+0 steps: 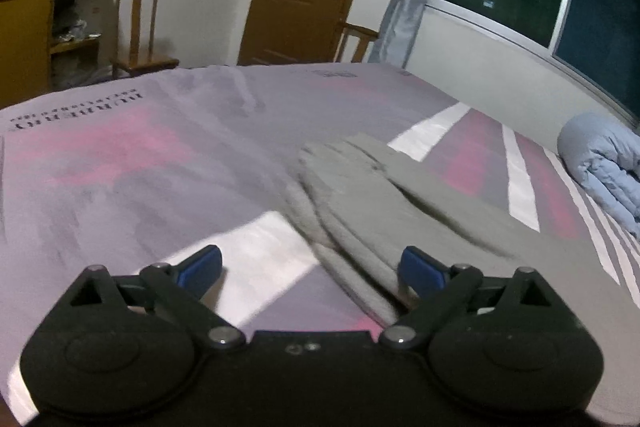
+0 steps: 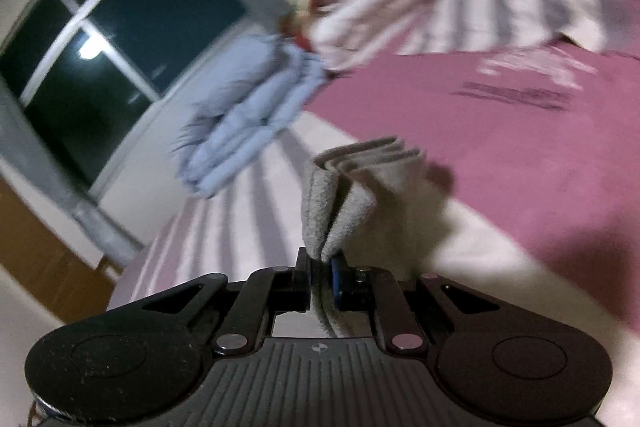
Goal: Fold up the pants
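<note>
Bedroom at night, with a dark window beyond the bed (image 1: pixel 120 167) and its purple-pink striped cover under both of my grippers. Grey pants (image 1: pixel 360 195) lie in a long, already narrowed band across the cover, running away from my left gripper (image 1: pixel 310 269) toward the rolled pale-blue duvet (image 1: pixel 604 163). My left jaws stand wide apart with nothing pinched; the near end of the pants sits just at the right-hand blue pad. My right gripper (image 2: pixel 321 263) has its jaws clamped on a stacked, several-layered end of the pants (image 2: pixel 340 203), which looks lifted off the bed. I judge this to be the lengthwise fold: one end is in hand, and next I need to carry it over toward the left gripper's end and lay it square, while the left pins or grips there.
</note>
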{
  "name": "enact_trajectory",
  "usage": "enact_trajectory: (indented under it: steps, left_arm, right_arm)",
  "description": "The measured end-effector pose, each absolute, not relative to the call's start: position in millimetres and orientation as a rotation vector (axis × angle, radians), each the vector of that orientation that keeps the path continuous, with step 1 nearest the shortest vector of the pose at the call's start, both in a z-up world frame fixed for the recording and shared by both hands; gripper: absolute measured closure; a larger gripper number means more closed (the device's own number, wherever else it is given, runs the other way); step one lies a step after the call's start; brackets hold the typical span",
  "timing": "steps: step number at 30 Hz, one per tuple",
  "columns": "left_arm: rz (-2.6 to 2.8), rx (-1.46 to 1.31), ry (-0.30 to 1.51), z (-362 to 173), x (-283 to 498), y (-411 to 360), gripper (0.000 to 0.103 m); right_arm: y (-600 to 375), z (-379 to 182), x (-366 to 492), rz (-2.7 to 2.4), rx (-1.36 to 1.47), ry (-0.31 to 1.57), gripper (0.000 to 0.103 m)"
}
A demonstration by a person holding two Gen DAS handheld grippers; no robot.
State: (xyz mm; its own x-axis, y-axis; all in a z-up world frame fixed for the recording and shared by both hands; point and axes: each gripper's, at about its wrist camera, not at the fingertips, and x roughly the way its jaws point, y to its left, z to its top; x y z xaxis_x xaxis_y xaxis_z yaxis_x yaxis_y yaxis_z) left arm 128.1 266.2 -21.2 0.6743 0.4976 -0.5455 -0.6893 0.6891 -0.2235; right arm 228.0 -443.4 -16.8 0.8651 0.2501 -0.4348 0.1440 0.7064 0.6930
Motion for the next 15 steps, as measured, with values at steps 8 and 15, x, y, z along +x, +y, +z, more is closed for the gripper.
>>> enact_trajectory:
  steps: [8, 15]
  left_arm:
    - [0.719, -0.455, 0.467, -15.1, 101.7, 301.2, 0.011]
    - [0.730, -0.464, 0.461, -15.1, 82.8, 319.7, 0.010]
  right_arm:
    - [-333.3, 11.9, 255.6, 0.247, 0.748, 0.513, 0.093]
    - [-217.7, -1.5, 272.3, 0.418, 0.722, 0.593, 0.093]
